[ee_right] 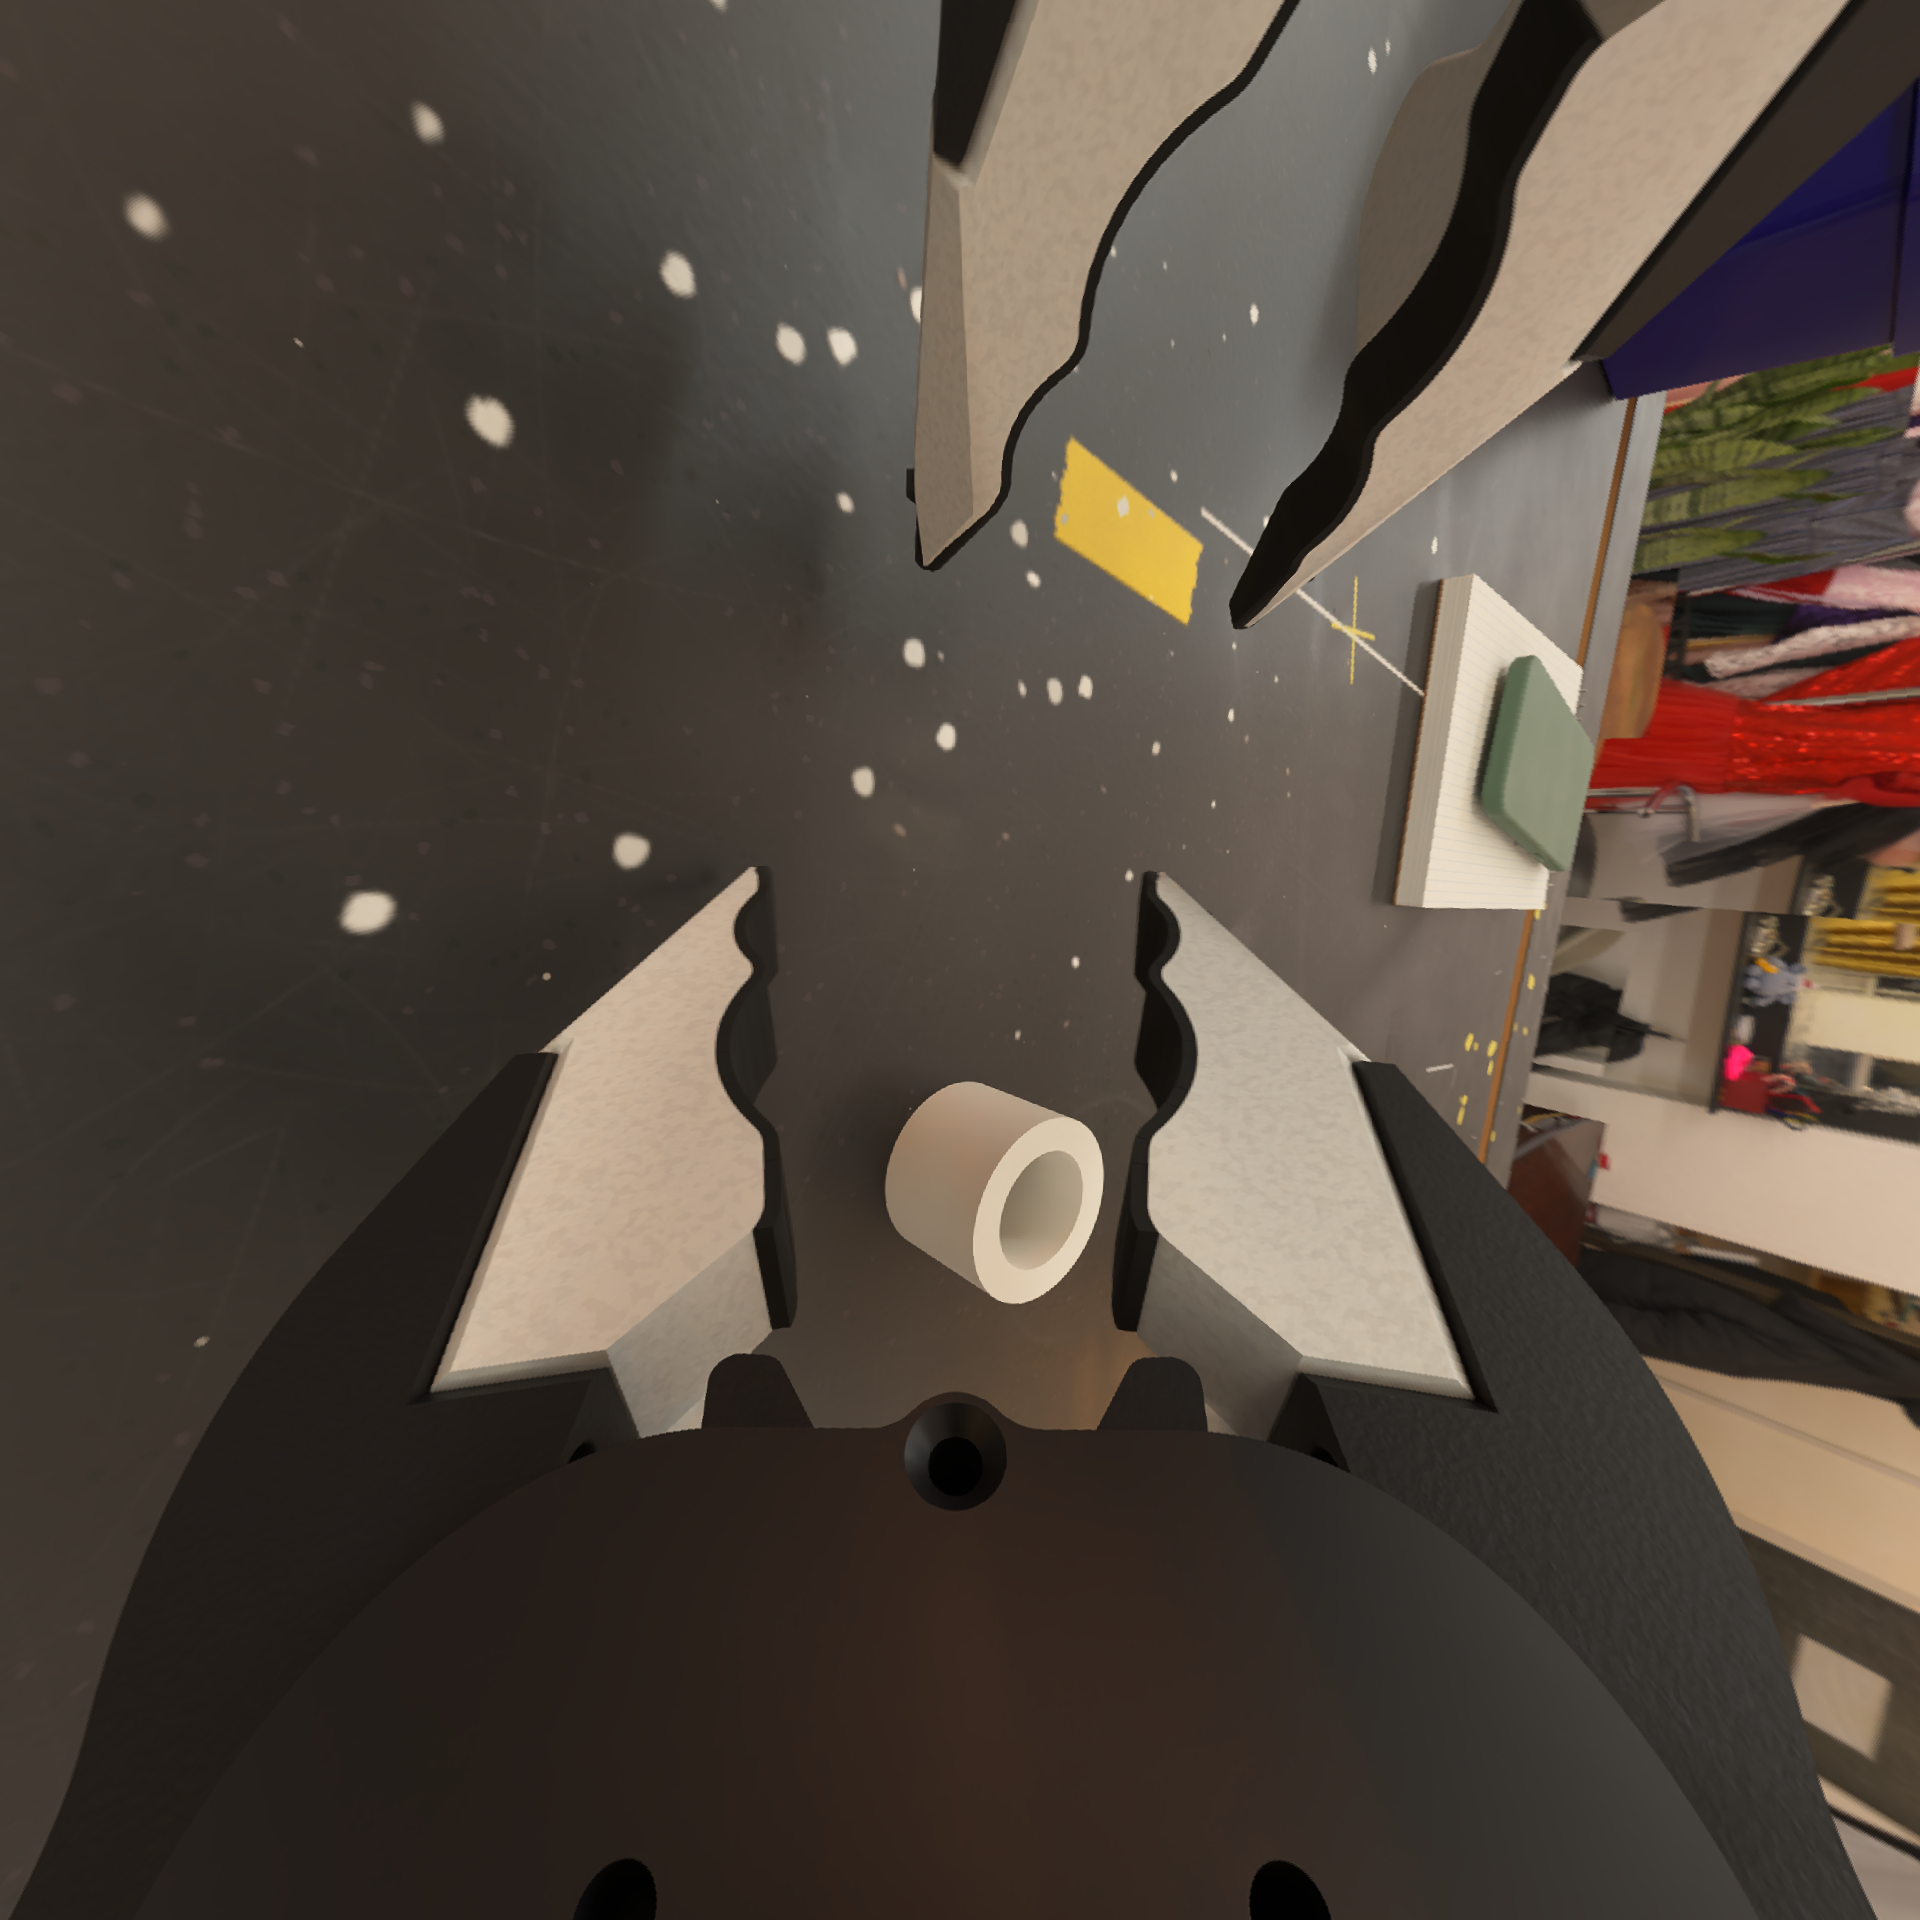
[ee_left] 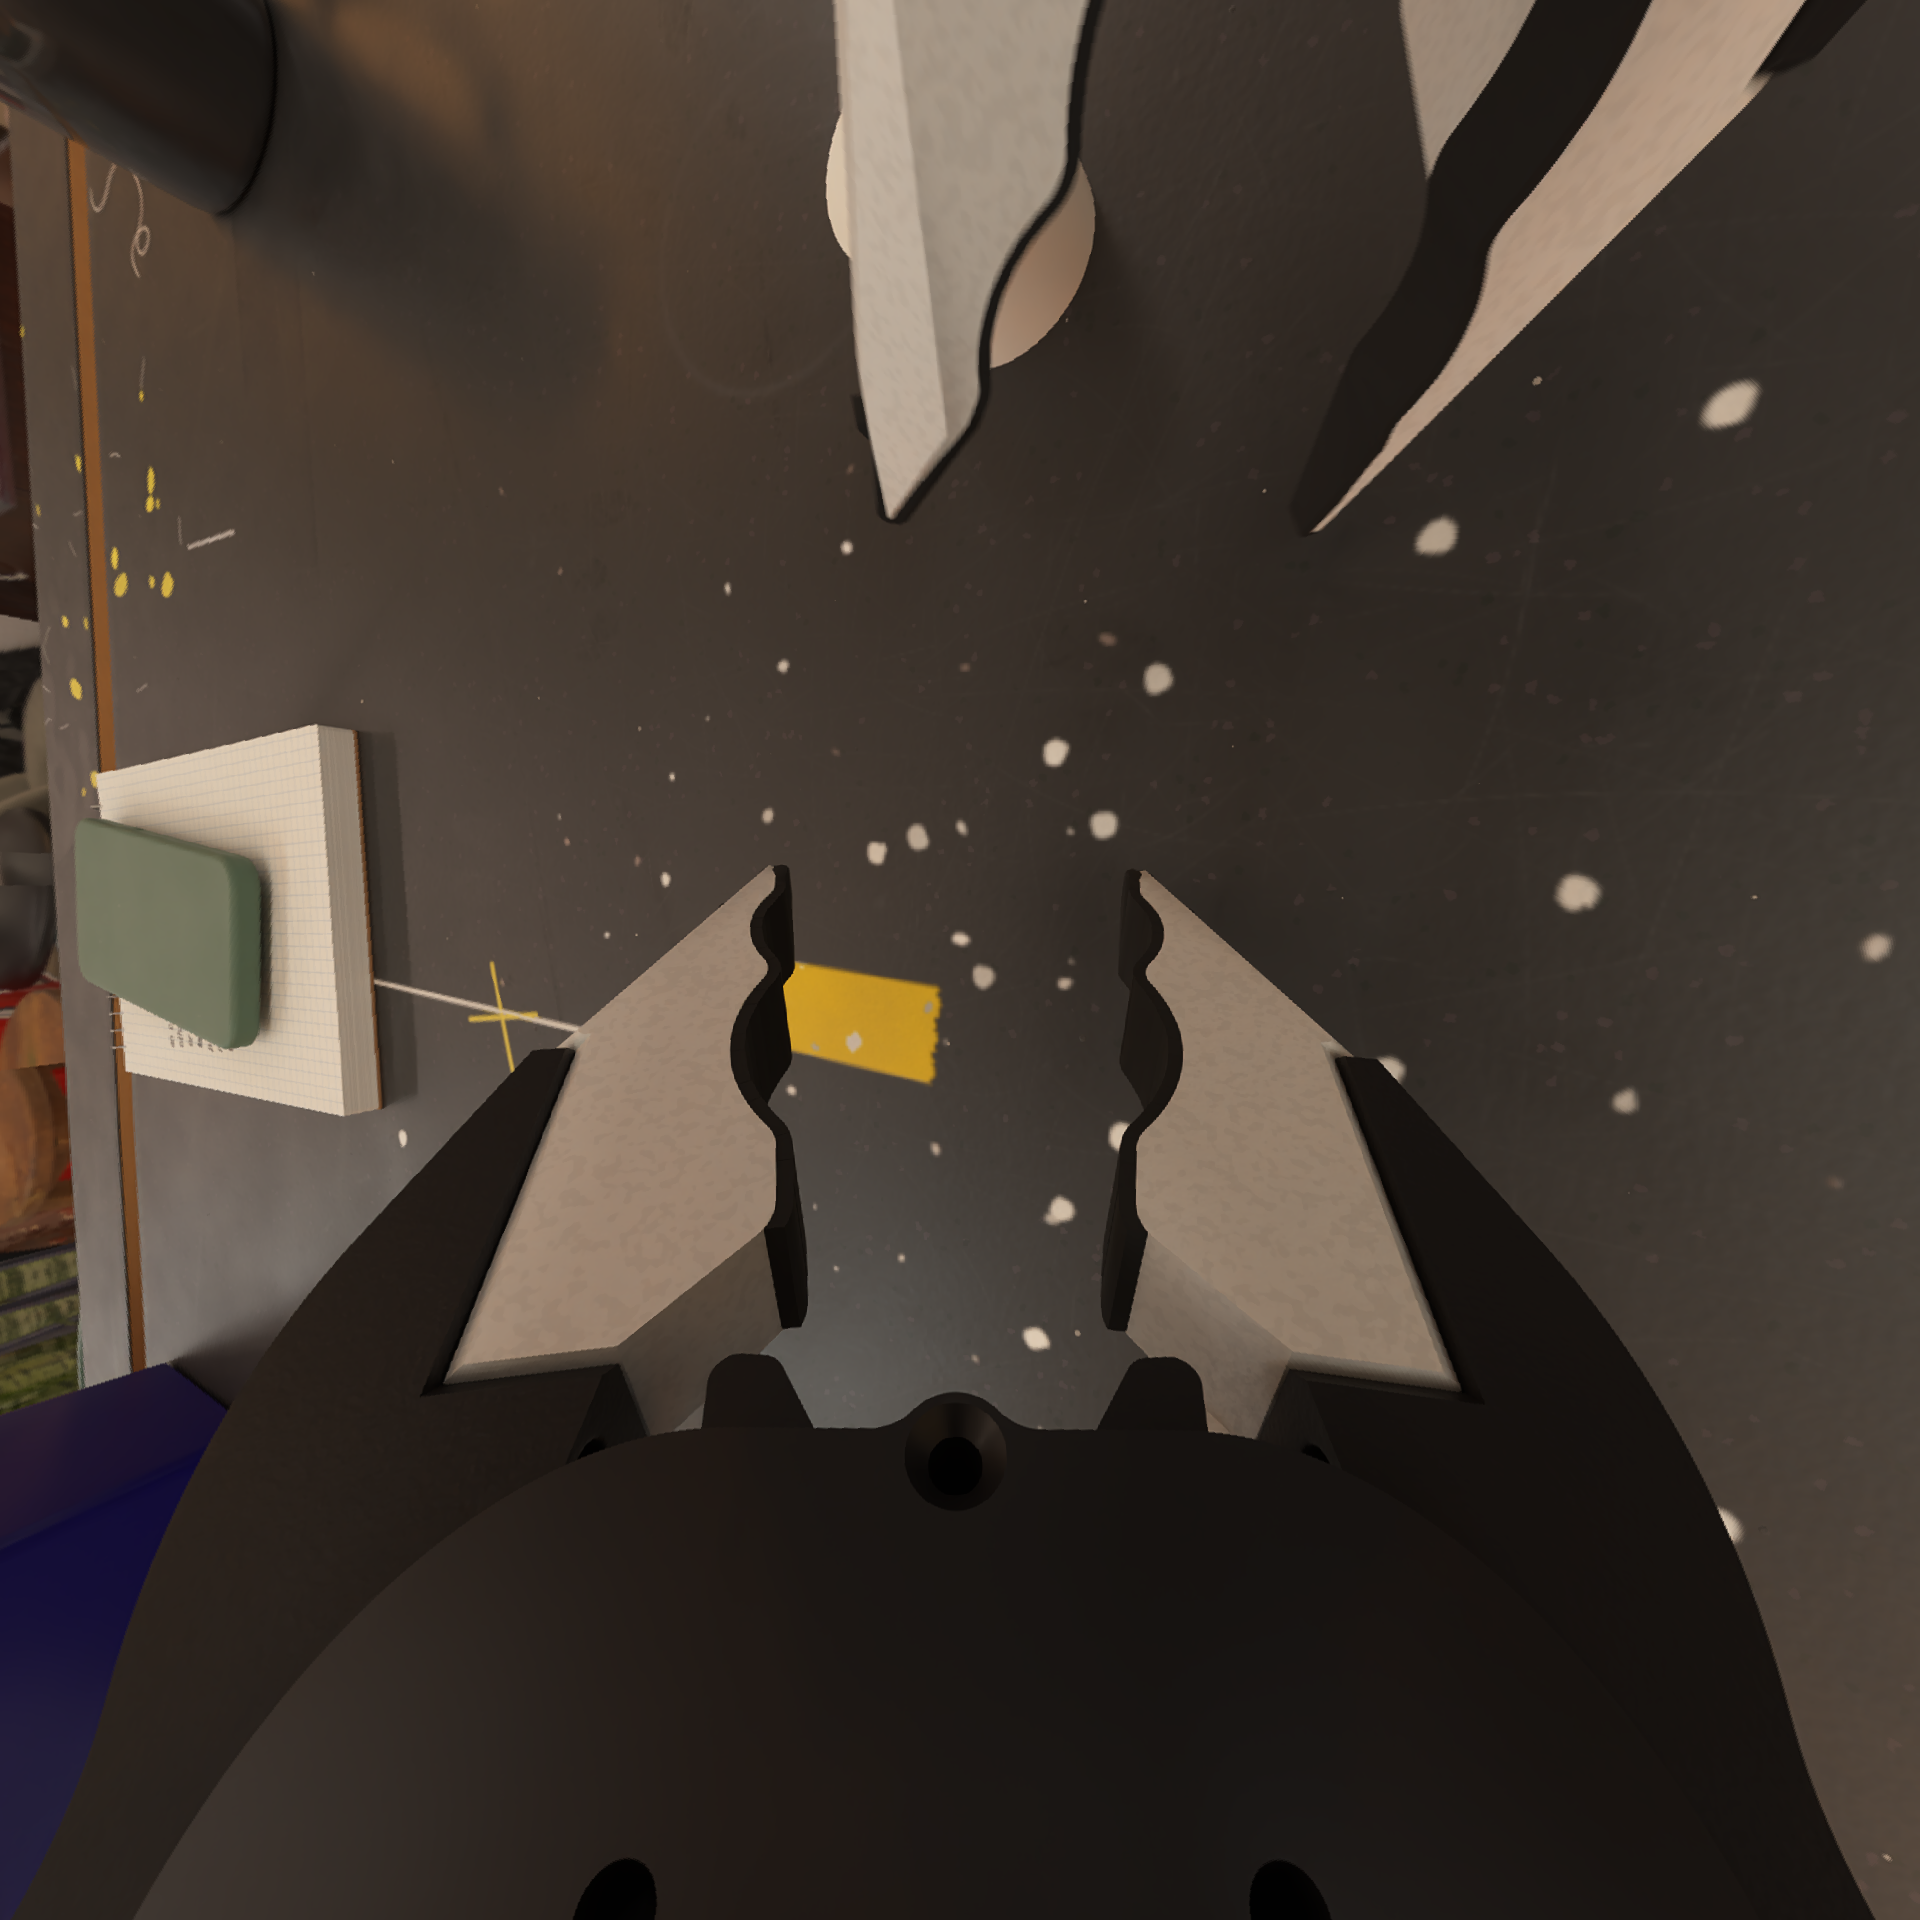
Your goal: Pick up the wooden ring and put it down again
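Since jaws stand wide on both, nothing gripped yet. Right gripper [ee_right: 951, 873] open, fingers splayed either side of the wooden ring [ee_right: 992, 1190], not touching it. Ring sits low between the fingers, nearer the 3 o'clock finger [ee_right: 1278, 1164], on the dark speckled table [ee_right: 416, 623], bore facing toward 4 o'clock in the right wrist view (so probably lying on its curved side, hard to be sure). Left gripper [ee_left: 956, 873] likewise open and empty, hanging over the yellow tape strip [ee_left: 862, 1023], well apart from the ring. From the left wrist view only a pale sliver of ring [ee_left: 1044, 281] peeks at 12 o'clock, behind a finger of the right gripper.

Handling guess: short thick-walled tube, pale, smooth, stiff, light. Not fragile, no crush risk at normal squeeze. Smooth round outer wall likely slippery and prone to rolling if nudged off-centre. Best hold: across the outer wall, pads on opposite sides at mid-length, seated in the scalloped notches of the fingers. Ring off-centre toward 3 o'clock, so one pad would probably meet it first and push it; centring first advisable.

Notepad [ee_right: 1475, 748] with green eraser [ee_right: 1538, 764] at 2 o'clock near the table edge, clear of the work.
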Available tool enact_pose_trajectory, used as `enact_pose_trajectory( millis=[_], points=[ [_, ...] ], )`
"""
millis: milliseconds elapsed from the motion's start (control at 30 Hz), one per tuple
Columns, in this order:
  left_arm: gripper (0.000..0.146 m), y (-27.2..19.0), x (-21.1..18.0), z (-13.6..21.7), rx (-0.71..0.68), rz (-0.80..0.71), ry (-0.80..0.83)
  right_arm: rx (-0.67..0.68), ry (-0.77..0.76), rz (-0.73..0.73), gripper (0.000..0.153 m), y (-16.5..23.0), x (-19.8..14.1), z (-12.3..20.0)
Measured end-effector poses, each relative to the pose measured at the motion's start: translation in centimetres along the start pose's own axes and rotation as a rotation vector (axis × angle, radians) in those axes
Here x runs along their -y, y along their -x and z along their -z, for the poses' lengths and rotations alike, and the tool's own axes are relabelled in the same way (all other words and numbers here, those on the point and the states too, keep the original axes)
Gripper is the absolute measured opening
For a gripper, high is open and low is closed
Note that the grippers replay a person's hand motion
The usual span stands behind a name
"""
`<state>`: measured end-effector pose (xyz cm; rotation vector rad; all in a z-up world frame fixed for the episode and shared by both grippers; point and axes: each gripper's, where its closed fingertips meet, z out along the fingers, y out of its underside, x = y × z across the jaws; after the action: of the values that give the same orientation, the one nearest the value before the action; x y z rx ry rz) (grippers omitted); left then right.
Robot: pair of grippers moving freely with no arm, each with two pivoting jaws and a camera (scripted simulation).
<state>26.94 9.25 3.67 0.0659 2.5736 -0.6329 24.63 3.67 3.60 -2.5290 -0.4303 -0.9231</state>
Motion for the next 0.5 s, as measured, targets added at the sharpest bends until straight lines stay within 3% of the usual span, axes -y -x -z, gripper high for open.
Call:
enact_pose_trajectory(
  millis=[67, 200, 500],
  points=[
    [0.063, 0.0, 0.0, 0.0, 0.000, 0.000, -0.005, 0.022, -0.030, -0.021, 0.077, -0.1, 0.3, 0.6],
    [0.063, 0.0, 0.0, 0.0, -0.005, 0.000, -0.014, 0.021, -0.114, -0.098, 0.076, -1.4, 0.9, 1.8],
    [0.063, 0.0, 0.0, 0.0, -0.009, 0.005, -0.034, 0.041, -0.024, -0.107, 0.080, -1.5, -0.4, -1.0]
  ],
)
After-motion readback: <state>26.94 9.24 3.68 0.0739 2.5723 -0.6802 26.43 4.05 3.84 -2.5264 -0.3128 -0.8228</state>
